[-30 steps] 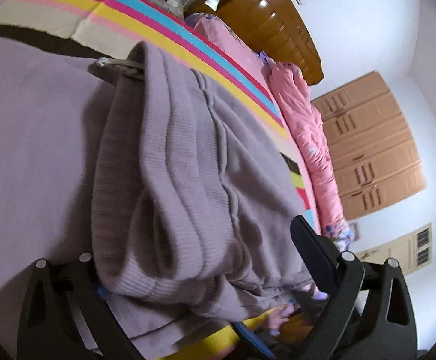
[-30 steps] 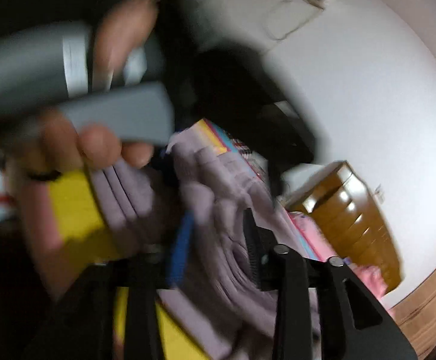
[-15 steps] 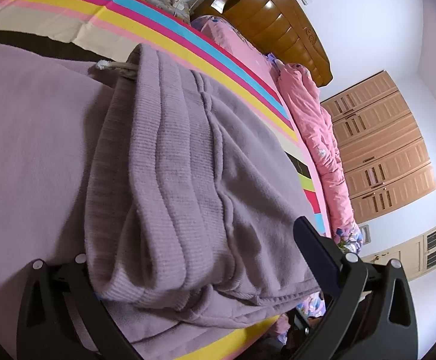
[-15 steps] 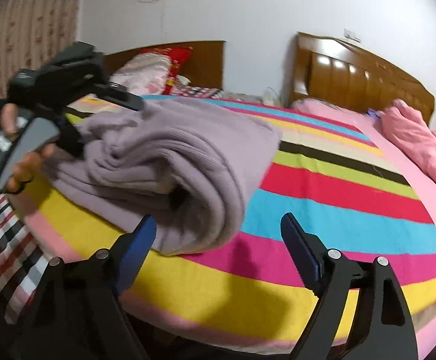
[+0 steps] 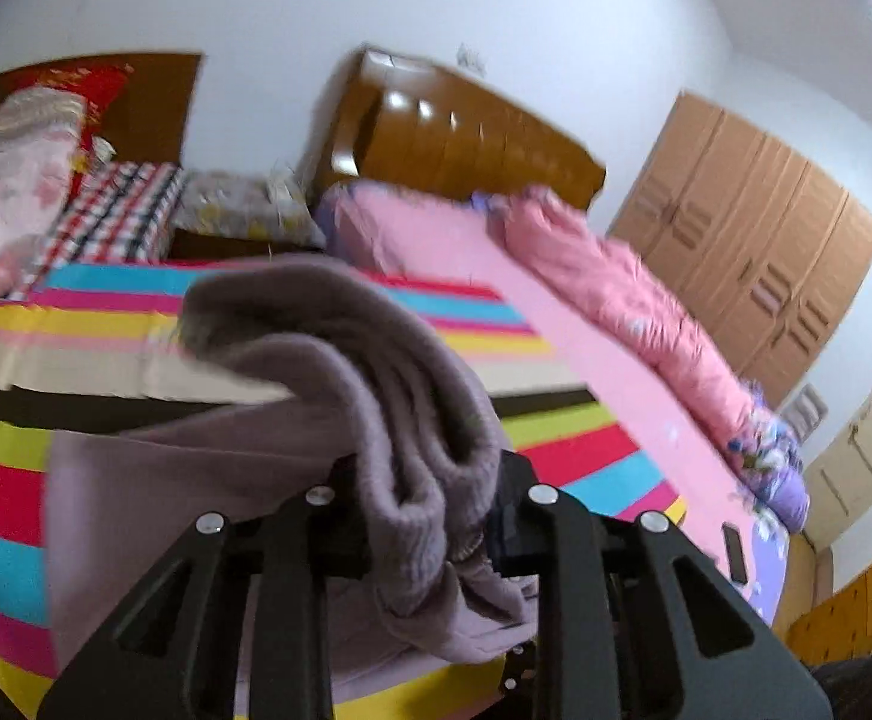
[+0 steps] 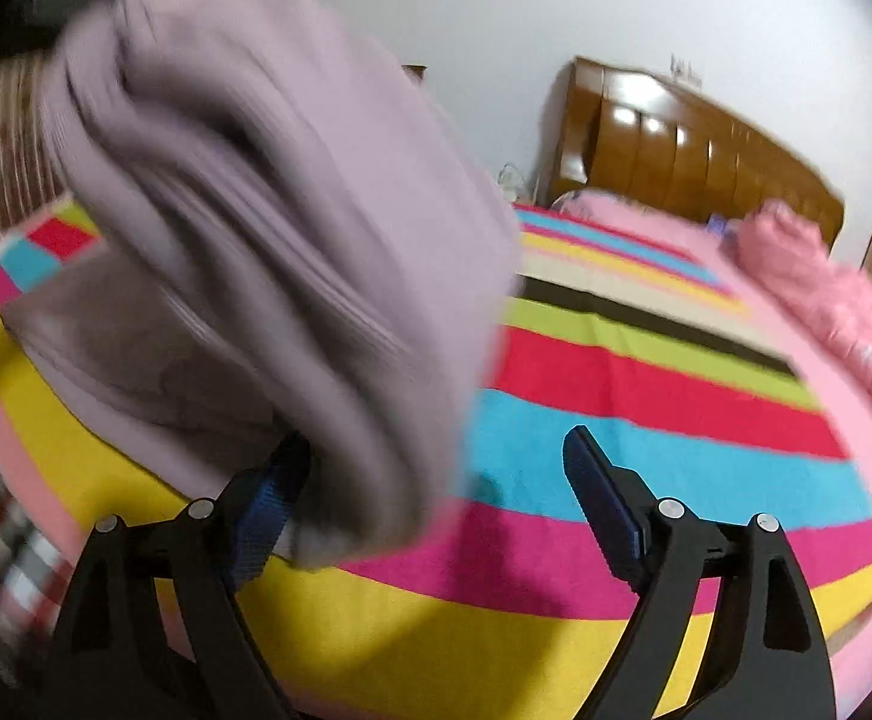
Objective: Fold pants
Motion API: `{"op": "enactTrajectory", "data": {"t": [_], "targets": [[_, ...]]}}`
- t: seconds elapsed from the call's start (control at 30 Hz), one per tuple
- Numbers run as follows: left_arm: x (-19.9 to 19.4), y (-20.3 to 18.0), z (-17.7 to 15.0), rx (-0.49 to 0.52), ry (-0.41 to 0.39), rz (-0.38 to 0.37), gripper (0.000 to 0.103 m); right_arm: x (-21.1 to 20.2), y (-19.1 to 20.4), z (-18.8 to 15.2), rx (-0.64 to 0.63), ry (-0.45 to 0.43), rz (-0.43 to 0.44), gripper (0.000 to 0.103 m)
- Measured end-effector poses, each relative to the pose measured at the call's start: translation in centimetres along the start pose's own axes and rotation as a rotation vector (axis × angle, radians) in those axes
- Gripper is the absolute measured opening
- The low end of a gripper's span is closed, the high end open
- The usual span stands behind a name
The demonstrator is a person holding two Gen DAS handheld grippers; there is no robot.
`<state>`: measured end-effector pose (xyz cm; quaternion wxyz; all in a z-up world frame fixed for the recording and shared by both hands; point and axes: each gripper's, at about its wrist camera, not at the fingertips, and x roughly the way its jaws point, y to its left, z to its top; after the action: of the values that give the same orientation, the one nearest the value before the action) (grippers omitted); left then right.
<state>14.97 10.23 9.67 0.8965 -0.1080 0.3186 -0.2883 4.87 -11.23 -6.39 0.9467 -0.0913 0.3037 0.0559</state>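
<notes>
- Left wrist view, nearest first: my left gripper is clenching a thick bunch of the mauve pants; its jaws have just been closing and the ribbed folds are squeezed between them.
- Just beyond the jaws, the pants are arching up and over in a rolled hump, while a flatter layer is spreading to the left over the striped bedspread.
- Right wrist view: my right gripper is standing released, its jaws having just been opening; the blurred bundle of pants is hanging down between them, close against the left blue pad, and the right pad is standing clear of the cloth.
- At the top left of that view the pants are rising toward a dark shape I cannot make out, and a lower layer is lying on the yellow and pink stripes at the near left of the bed.
- Farther right, a pink quilt is lying bunched along the bed's right side.
- At the far end a wooden headboard is standing against the white wall, with a checked cloth to its left.
- Far right, a wooden wardrobe is lining the wall.
</notes>
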Motion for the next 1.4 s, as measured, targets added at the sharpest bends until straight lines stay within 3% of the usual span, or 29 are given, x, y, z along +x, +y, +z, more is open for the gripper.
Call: {"op": "enactTrajectory", "data": {"t": [0.07, 0.13, 0.23, 0.27, 0.3, 0.33, 0.57, 0.8, 0.9, 0.97, 1.17, 1.23, 1.27, 1.33, 1.37, 1.4], "targets": [[-2.6, 4.7, -1.6, -0.104, -0.045, 0.042, 0.026, -0.2, 0.4, -0.4, -0.036, -0.010, -0.020, 0.083], [-3.6, 10.2, -4.7, -0.248, -0.038, 0.052, 0.027, -0.3, 0.8, -0.5, -0.064, -0.025, -0.013, 0.085], [-1.5, 17.7, -11.9, -0.461, 0.054, 0.060, 0.029, 0.1, 1.5, -0.9, -0.101, -0.041, -0.030, 0.087], [-1.3, 18.9, -13.8, -0.478, 0.022, 0.022, 0.028, 0.2, 1.4, -1.0, -0.102, -0.047, -0.032, 0.087], [-2.3, 18.9, -14.7, -0.441, -0.080, -0.047, 0.028, 0.2, 1.3, -1.0, -0.098, -0.050, -0.028, 0.088], [-2.7, 18.9, -15.0, -0.453, -0.095, -0.059, 0.028, 0.3, 1.1, -1.0, -0.095, -0.048, -0.028, 0.088], [-3.7, 17.4, -14.4, -0.430, -0.098, 0.033, 0.027, 0.6, 1.0, -0.8, -0.099, -0.053, -0.045, 0.088], [-5.4, 14.3, -13.6, -0.309, -0.142, 0.139, 0.025, 0.1, 1.2, -0.9, -0.106, -0.045, -0.037, 0.088], [-4.2, 16.4, -15.7, -0.377, -0.098, 0.154, 0.026, 0.3, 1.0, -0.9, -0.089, -0.044, -0.023, 0.088], [-4.5, 17.2, -17.2, -0.425, -0.146, 0.106, 0.026, 0.3, 0.9, -0.9, -0.092, -0.047, -0.020, 0.088], [-4.5, 16.4, -17.1, -0.418, -0.178, 0.166, 0.027, 0.4, 0.2, -0.8, -0.110, -0.044, 0.010, 0.088], [-5.2, 16.5, -17.3, -0.460, -0.180, 0.186, 0.037, -0.2, -0.3, -0.6, -0.125, -0.022, 0.080, 0.088], [-5.9, 16.4, -17.2, -0.469, -0.181, 0.231, 0.059, -0.9, -0.8, -0.4, -0.134, -0.024, 0.148, 0.088], [-8.4, 14.8, -16.0, -0.451, -0.191, 0.539, 0.097, -2.5, -2.0, -0.2, -0.111, -0.052, 0.302, 0.088], [-9.6, 13.7, -15.5, -0.433, -0.228, 0.630, 0.098, -3.2, -2.8, 0.0, -0.077, -0.075, 0.372, 0.088], [-10.7, 12.3, -14.6, -0.385, -0.271, 0.620, 0.099, -3.6, -3.8, 0.4, -0.032, -0.094, 0.419, 0.088]]}}
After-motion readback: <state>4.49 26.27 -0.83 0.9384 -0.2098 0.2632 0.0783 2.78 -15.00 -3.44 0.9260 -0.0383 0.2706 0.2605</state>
